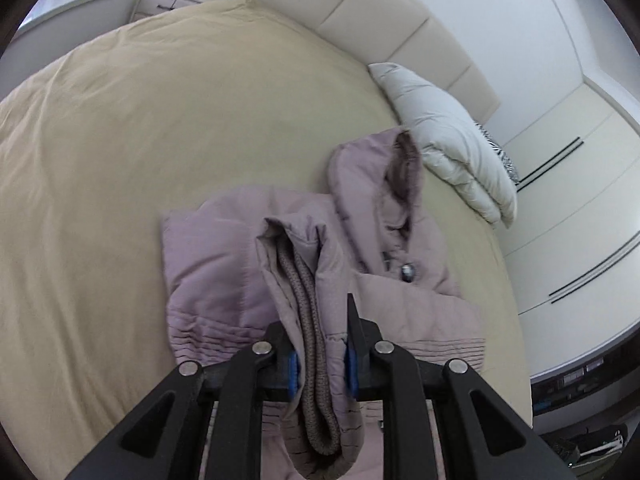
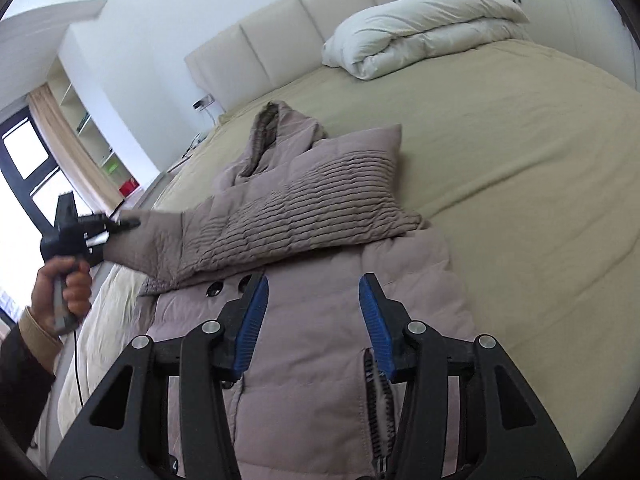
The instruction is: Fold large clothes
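A mauve quilted hooded coat (image 2: 320, 320) lies on the tan bed (image 2: 520, 160). My left gripper (image 1: 320, 344) is shut on the coat's sleeve cuff (image 1: 308, 320), with its knitted brown inner cuff between the blue pads. In the right wrist view the left gripper (image 2: 128, 224) holds that sleeve (image 2: 256, 220) stretched across the coat's body, lifted at the cuff end. My right gripper (image 2: 312, 312) is open and empty, just above the coat's front panel, with the zipper (image 2: 378, 400) beneath its right finger. The hood (image 1: 380, 176) lies toward the headboard.
A folded white duvet (image 2: 420, 28) with a zebra-print item sits by the cream headboard (image 2: 280, 40). White wardrobe doors (image 1: 580, 200) stand beyond the bed. A nightstand (image 1: 176, 0) is at the far corner. A window and shelves (image 2: 92, 128) are at left.
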A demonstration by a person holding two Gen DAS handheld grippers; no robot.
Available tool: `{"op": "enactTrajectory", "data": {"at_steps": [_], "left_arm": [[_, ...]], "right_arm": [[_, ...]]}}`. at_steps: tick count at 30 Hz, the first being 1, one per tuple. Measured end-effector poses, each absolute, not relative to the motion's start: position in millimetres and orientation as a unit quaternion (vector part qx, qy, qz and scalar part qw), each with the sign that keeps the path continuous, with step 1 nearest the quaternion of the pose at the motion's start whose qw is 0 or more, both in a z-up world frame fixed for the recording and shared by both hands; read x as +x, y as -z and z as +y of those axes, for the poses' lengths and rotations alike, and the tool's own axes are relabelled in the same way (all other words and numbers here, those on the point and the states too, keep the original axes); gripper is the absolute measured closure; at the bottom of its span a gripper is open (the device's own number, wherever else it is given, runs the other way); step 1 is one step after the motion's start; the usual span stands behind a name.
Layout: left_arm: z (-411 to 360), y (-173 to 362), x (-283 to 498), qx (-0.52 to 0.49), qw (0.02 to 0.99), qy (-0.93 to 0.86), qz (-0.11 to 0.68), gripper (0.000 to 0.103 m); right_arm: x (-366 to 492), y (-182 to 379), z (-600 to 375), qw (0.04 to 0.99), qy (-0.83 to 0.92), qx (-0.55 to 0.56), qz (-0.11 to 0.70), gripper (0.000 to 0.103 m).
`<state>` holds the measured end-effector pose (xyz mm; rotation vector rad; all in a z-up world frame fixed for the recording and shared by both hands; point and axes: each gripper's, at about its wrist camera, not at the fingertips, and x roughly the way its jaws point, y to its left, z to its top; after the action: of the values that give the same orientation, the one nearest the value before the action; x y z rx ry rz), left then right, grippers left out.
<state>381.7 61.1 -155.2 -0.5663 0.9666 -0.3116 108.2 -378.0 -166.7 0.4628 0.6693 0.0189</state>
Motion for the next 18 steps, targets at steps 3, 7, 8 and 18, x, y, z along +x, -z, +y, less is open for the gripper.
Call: {"op": "enactTrajectory", "data": {"at_steps": [3, 7, 8, 18], "left_arm": [[78.2, 184.7, 385.4, -0.273, 0.833, 0.127, 0.464, 0.080], [92.1, 197.2, 389.6, -0.287, 0.836, 0.118, 0.451, 0.080], [93.1, 196.0, 389.7, -0.283, 0.840, 0.118, 0.448, 0.080], [72.3, 195.7, 381.1, -0.196, 0.866, 0.099, 0.449, 0.074]], "right_arm": [[127.1, 168.1, -401.7, 0.913, 0.007, 0.251, 0.321, 0.057], [167.8, 166.0, -421.4, 0.908, -0.004, 0.286, 0.307, 0.057], [180.3, 165.5, -425.8, 0.906, -0.010, 0.296, 0.304, 0.057], [311.6, 225.7, -453.8, 0.834, -0.008, 0.394, 0.387, 0.076]]}}
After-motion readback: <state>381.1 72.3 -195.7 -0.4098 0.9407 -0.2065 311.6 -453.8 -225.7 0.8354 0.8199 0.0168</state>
